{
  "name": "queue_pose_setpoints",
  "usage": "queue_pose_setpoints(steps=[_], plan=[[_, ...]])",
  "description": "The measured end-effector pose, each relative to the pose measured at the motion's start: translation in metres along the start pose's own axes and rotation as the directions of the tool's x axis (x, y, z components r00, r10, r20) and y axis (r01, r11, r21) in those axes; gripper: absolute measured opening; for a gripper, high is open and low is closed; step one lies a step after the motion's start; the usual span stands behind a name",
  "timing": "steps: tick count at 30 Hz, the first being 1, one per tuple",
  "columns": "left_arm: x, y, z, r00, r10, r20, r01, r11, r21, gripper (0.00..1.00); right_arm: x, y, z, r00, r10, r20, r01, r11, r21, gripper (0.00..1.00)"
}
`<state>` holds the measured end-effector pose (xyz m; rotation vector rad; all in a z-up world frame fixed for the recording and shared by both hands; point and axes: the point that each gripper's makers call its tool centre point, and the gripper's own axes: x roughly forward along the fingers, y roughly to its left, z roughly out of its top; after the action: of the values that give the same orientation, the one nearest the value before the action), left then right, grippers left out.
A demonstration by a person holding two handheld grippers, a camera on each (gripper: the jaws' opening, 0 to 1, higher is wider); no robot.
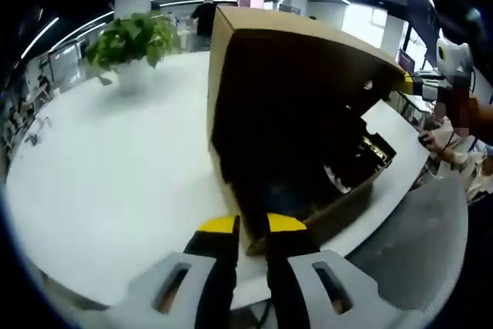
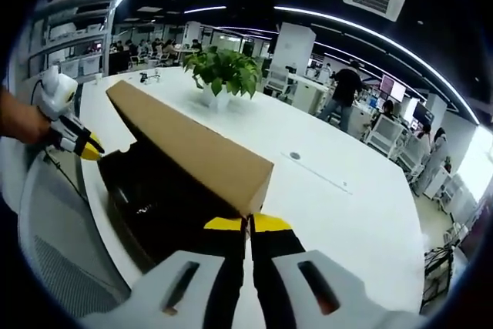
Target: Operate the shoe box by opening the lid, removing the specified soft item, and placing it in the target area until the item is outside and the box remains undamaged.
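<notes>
Cardboard shoe box [image 1: 308, 159] sits at tabletop [image 1: 115, 175] edge, lid [image 2: 192, 144] raised. I judge board light, stiff, crease-prone.

Left hand-held gripper [image 1: 253, 229] nearly clenched at box corner, contact unclear. Right hand-held gripper [image 2: 248, 225] clenched at lid corner.

Soft item indistinct in dark interior; I would pinch its bulk.

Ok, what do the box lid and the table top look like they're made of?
The box lid looks like plain brown cardboard: matte, with straight folded edges and a dark inner face. The table top looks like a smooth white laminate or painted board with a slight sheen; which one, the views don't settle.
</notes>
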<state>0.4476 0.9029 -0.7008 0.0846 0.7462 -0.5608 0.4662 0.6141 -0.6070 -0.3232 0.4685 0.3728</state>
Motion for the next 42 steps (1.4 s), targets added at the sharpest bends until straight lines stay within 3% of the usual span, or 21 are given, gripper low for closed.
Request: queue_pose_setpoints(steps=[3, 12, 18, 42], plan=[[0.002, 0.001, -0.005, 0.999, 0.007, -0.038, -0.007, 1.0, 0.014, 0.02, 0.0, -0.001, 0.001, 1.0, 0.0, 0.001, 0.0, 1.0, 0.0, 0.0], [-0.002, 0.002, -0.001, 0.999, 0.011, -0.033, -0.011, 1.0, 0.003, 0.07, 0.001, -0.002, 0.003, 1.0, -0.001, 0.005, 0.001, 1.0, 0.002, 0.0], [0.003, 0.002, -0.013, 0.997, 0.004, -0.073, -0.003, 1.0, 0.003, 0.07, 0.003, -0.004, 0.005, 1.0, -0.002, 0.009, 0.002, 1.0, 0.008, 0.0], [0.005, 0.004, -0.016, 0.996, 0.005, -0.092, -0.003, 1.0, 0.017, 0.03, 0.019, -0.026, 0.025, 0.999, -0.022, 0.042, 0.022, 1.0, 0.012, 0.0]])
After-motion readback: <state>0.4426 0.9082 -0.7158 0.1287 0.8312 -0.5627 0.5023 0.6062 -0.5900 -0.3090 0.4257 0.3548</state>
